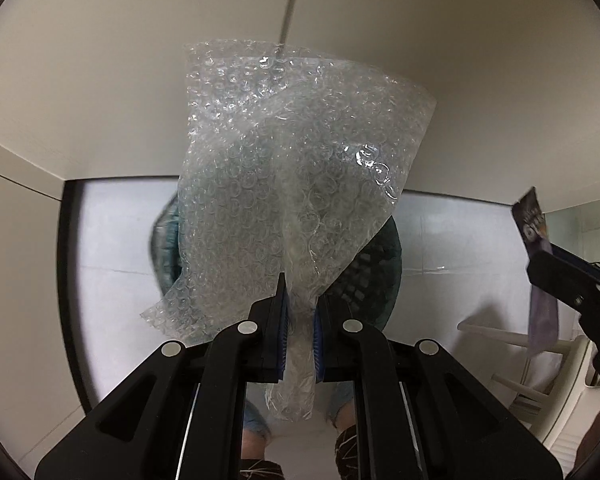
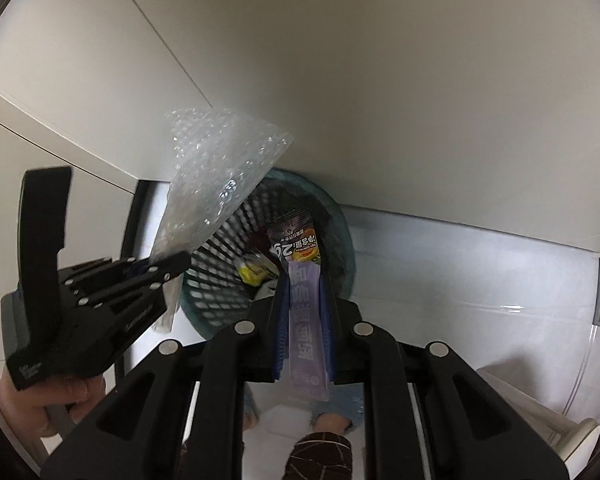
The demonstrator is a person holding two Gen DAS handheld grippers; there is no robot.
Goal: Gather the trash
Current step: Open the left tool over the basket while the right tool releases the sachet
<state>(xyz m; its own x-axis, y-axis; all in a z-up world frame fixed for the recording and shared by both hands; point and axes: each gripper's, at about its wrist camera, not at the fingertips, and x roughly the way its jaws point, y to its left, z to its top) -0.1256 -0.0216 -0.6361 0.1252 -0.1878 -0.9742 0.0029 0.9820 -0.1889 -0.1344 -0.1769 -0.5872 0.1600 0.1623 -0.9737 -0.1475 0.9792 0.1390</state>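
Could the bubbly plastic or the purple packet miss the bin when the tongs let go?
Maybe. The bubble wrap in the left tongs is wide and floppy, so it might catch on the rim of the teal basket or drape over it. The purple wrapper in the right tongs is light and could flutter onto the floor.

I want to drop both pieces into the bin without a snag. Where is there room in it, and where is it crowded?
The basket looks roomy along its left mesh wall, below the bubble wrap. Its far right side is crowded: a yellow packet and other wrappers lie under the purple sachet. White floor right of the rim is bare.
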